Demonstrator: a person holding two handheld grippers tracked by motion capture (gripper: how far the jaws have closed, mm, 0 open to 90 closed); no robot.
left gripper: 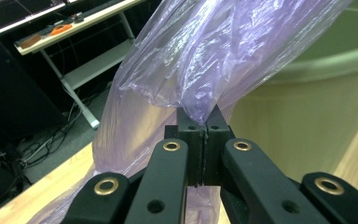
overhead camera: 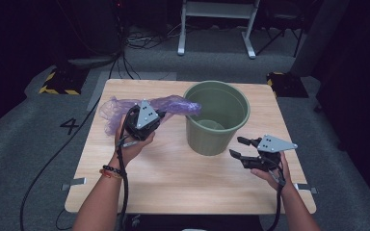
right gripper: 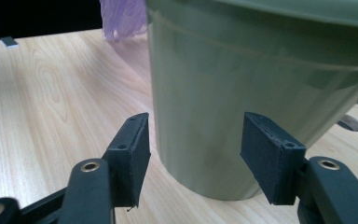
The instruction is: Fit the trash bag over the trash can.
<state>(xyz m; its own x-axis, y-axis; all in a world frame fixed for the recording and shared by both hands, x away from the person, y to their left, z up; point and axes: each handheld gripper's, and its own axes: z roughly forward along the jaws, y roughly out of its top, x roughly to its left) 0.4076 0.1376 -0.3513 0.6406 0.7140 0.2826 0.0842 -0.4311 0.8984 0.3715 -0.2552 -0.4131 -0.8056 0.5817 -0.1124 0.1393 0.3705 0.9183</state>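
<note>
- Your left claw [overhead camera: 160, 115] is clamped on a pinch of the purple plastic bag [overhead camera: 125, 108]; in the left gripper view the two pads [left gripper: 191, 135] meet flat against each other with the thin film [left gripper: 205, 60] caught between them.
- From that pinch the bag runs two ways in the high view: one loose end stretches toward the rim of the green bucket [overhead camera: 218, 118] and overlaps it at the near-left side, while the bulk trails back and left, low over the surface [overhead camera: 173, 178].
- Seen from the left gripper view, the film rises crumpled and translucent above the pads, with the bucket's pale green wall [left gripper: 307, 107] just behind it on the right.
- Your right claw [overhead camera: 240, 147] stands apart with nothing between its pads; no earlier frame tells more than that about it.
- In the right gripper view those two pads [right gripper: 130, 154] frame the lower wall of the bucket [right gripper: 242, 93] without touching it, and a scrap of the purple bag [right gripper: 121, 18] shows past the bucket's left side.
- That bucket stands upright on the far-right part of the wooden surface, just beyond your right claw and beside your left one.
- Your left hand [overhead camera: 130, 142] grips its tool from below; your right hand [overhead camera: 270, 173] holds its tool near the surface's right edge.
</note>
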